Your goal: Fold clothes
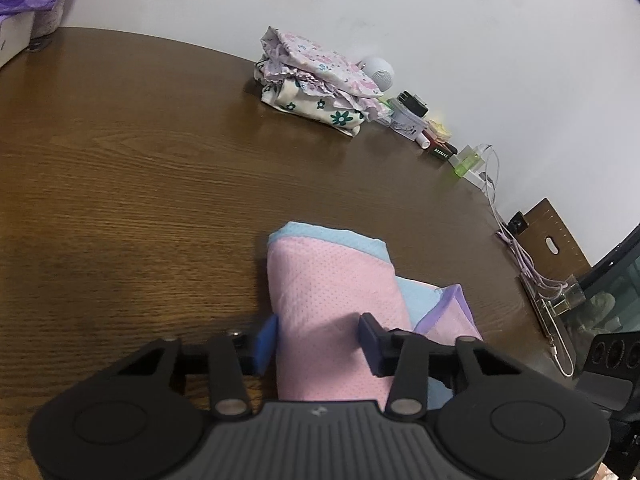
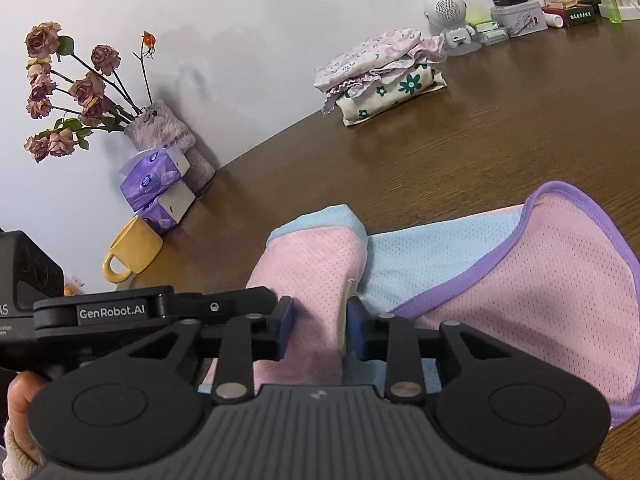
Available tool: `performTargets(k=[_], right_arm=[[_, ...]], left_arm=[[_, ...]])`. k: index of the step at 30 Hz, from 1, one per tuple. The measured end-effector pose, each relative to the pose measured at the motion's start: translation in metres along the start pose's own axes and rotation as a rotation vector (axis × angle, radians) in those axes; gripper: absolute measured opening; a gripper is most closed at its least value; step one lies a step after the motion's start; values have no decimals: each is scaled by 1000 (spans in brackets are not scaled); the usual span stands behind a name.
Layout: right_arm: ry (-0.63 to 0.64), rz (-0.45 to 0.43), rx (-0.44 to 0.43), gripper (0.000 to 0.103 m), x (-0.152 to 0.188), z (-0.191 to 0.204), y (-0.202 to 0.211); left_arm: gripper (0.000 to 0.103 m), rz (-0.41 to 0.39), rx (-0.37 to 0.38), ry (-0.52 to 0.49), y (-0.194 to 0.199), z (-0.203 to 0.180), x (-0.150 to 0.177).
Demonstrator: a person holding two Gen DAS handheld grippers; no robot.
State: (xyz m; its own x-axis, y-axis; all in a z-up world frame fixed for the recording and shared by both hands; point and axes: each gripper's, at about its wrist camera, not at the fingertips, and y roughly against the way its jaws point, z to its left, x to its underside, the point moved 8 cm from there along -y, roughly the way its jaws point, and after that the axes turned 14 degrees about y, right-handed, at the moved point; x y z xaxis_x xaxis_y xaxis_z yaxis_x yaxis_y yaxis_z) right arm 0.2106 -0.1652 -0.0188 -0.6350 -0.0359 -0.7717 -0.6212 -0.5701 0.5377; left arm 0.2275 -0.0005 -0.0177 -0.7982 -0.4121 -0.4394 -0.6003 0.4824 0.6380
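Brown wooden surface (image 1: 140, 184) is carrying a pink garment (image 1: 332, 292), partly folded near its front edge. Both left tongs (image 1: 316, 340) and right tongs (image 2: 318, 328) are sitting narrowed around the folded strip, seemingly pinching it; next likely needs lifting it across.

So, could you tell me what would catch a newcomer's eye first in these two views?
Most likely the pink mesh garment with blue and purple trim, lying on the brown table straight ahead, its folded part between the jaws of both the left gripper and the right gripper. Next, the stack of folded floral clothes by the wall, and the dried roses at the table's far left corner.
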Motion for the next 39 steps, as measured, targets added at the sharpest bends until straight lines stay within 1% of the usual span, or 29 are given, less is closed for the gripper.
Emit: performTargets(k=[1,3,5,7,9,13,16,17,18,20,22,25,26,27,28,29,31,34,36,37,38,39], right_arm=[[0,1,-2,30,0,0,0],[-7,4,-2,30,0,-2,-1],[-21,-2,-2,36,-3,-6,0],[-28,-17,13,37,-11,-12,1],[-32,-26,29,40,-20,-17,-2],[-60,-11,26,40,-33,-23,-17],[-92,2,20,40,-35,-26,-28],[-111,5,9,40,-35,-27,-31],[-130,8,-1,40,-34,-29,-34],[-154,11,-2,36,-33,-31,-37],[-169,9,-3,28,-32,-33,-38],[-190,3,-18,26,-32,-35,-37],[-199,-1,-19,27,-32,-37,-37],[-212,-5,-17,29,-33,-39,-36],[-226,-10,-16,36,-34,-41,-35],[-238,-14,-15,37,-34,-43,-35],[-250,-25,-6,37,-37,-47,-34],[-256,-25,-4,37,-39,-48,-37],[-257,-19,0,36,-39,-47,-40],[-261,-18,0,29,-39,-47,-41],[-266,-17,0,26,-39,-48,-41],[-272,-17,0,22,-39,-49,-42]], left_arm=[[41,-1,4,4,1,0,-1],[49,-2,17,20,2,-1,-4],[61,-22,30,35,3,-2,-11],[66,-53,23,36,4,-3,-20],[66,-62,16,41,0,-2,-27],[66,-51,8,57,-11,0,-35],[64,-37,10,66,-17,3,-38],[62,-35,11,66,-18,4,-38],[58,-33,11,66,-20,5,-39],[44,-27,13,66,-22,6,-39],[39,-20,18,58,-23,4,-38],[40,-27,16,36,-23,1,-38],[46,-33,18,37,-22,1,-38],[50,-39,21,38,-22,0,-39],[57,-49,22,40,-22,0,-41],[60,-64,20,45,-21,1,-43],[60,-79,14,41,-22,1,-47],[57,-72,9,34,-26,0,-48],[47,-66,3,12,-30,-2,-46],[38,-62,-4,-4,-31,-4,-45],[34,-59,-8,-18,-33,-5,-44],[33,-58,-9,-27,-34,-7,-43]])
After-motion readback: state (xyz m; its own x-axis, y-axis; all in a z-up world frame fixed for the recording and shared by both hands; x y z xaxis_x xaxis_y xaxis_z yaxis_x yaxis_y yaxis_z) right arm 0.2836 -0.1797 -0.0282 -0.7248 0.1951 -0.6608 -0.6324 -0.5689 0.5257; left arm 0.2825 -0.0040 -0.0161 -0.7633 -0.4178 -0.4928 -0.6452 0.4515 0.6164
